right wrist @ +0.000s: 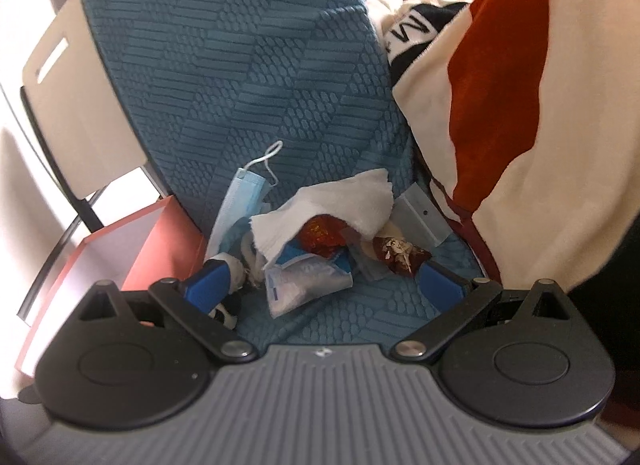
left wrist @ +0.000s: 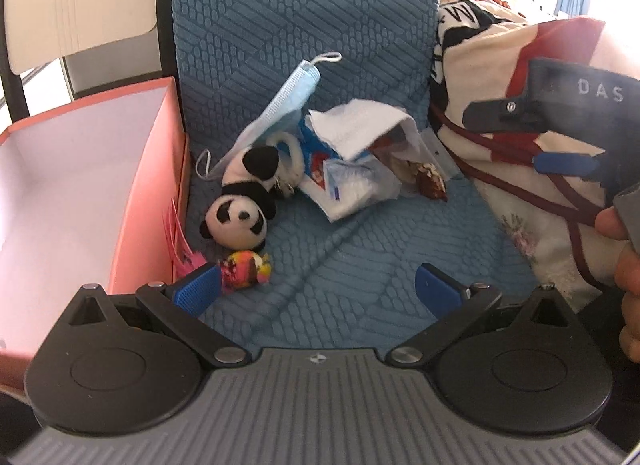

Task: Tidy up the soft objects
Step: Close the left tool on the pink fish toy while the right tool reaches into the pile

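My left gripper (left wrist: 318, 289) hangs over the blue textured seat cover (left wrist: 304, 45), jaws spread wide, nothing between them; my right gripper (right wrist: 328, 285) is likewise wide open and empty, low over the pile. Left wrist view only: one panda plush (left wrist: 240, 205) lying whole beside the pink box (left wrist: 80, 193), one small multicoloured soft toy (left wrist: 246, 271) just below it near my left pad, and the right gripper's body entering at the frame's right edge with a hand (left wrist: 624, 257) on it. Right wrist view only: the panda is mostly hidden behind my left finger, but a red-brown foil wrapper (right wrist: 320, 239) shows under the white tissue (right wrist: 340, 197), and a second crinkled brown wrapper (right wrist: 396, 259) beside it. Both views: one blue face mask (left wrist: 280, 105) leaning on the seat back, one white tissue, one clear plastic packet (right wrist: 304, 281), possibly tissues, print too blurred to read. One patterned blanket (right wrist: 520, 105) lies to the right.
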Demonstrator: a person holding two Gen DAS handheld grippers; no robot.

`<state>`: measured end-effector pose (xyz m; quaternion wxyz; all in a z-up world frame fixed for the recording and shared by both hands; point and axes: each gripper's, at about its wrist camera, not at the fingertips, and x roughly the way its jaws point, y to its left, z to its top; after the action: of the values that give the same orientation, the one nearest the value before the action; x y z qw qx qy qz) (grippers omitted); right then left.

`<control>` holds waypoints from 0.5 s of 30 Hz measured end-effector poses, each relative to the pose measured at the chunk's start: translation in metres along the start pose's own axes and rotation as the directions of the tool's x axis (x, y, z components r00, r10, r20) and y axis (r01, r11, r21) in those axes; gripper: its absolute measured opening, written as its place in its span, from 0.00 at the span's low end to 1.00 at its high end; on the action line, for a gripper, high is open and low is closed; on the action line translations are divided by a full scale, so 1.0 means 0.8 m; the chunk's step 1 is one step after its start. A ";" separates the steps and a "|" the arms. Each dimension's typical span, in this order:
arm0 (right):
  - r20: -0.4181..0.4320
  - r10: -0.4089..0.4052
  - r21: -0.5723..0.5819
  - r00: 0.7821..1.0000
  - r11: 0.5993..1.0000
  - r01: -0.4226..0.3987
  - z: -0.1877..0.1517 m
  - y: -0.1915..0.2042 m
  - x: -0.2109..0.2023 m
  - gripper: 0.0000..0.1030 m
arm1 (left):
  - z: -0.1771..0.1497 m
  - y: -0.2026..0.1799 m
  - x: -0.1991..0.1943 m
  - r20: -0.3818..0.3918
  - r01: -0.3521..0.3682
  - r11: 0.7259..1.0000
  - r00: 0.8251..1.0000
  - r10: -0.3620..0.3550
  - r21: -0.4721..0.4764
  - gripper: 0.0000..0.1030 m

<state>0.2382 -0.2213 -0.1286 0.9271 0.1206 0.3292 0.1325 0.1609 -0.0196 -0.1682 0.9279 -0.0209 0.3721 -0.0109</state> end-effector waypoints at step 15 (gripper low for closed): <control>-0.102 0.047 0.046 0.994 0.998 -0.043 0.008 -0.018 0.058 0.73 | -0.002 0.005 0.032 0.087 -0.079 0.993 0.994 0.072 0.087 0.97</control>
<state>0.2795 -0.2203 -0.1554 0.9029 0.1411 0.3765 0.1522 0.1785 -0.0167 -0.1868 0.9424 0.0346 0.3325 0.0083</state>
